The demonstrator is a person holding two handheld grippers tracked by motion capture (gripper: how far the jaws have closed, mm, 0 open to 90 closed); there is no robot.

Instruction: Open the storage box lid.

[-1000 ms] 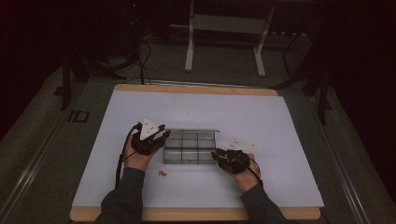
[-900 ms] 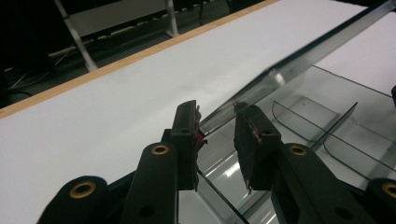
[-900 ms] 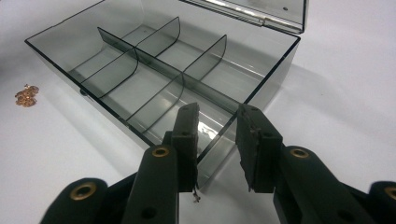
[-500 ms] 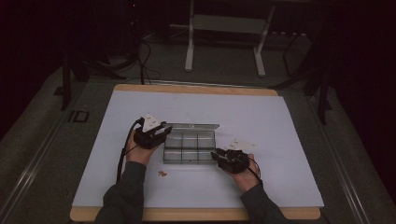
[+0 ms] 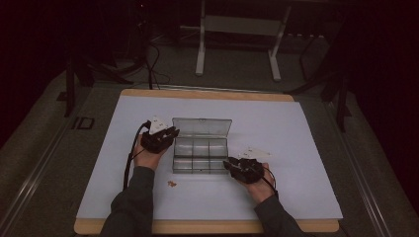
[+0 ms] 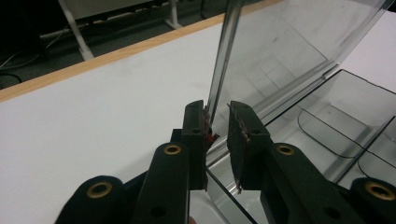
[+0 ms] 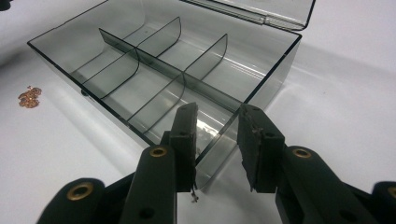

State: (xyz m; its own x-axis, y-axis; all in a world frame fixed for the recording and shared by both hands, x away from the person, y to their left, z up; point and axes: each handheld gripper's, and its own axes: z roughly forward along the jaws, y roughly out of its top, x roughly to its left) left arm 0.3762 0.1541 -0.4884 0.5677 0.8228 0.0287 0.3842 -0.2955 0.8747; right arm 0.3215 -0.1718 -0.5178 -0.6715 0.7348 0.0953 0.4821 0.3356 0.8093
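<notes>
The right gripper (image 7: 215, 140) straddled the near corner of the open clear box (image 7: 154, 70); copper bits (image 7: 29, 96) lay at left.

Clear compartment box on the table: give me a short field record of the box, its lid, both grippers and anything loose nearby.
box: clear plastic box with divided compartments, on the white table cover
lid: lid open, raised at the far side
contents: compartments look empty
left gripper: left gripper straddles the lid's side edge; jaws have just been closing, one pad at the lid, a gap at the other
right gripper: right gripper straddles the box's near corner, jaws apart, no clear contact
loose items: small copper-coloured pile on the cover, in front of the box
</notes>
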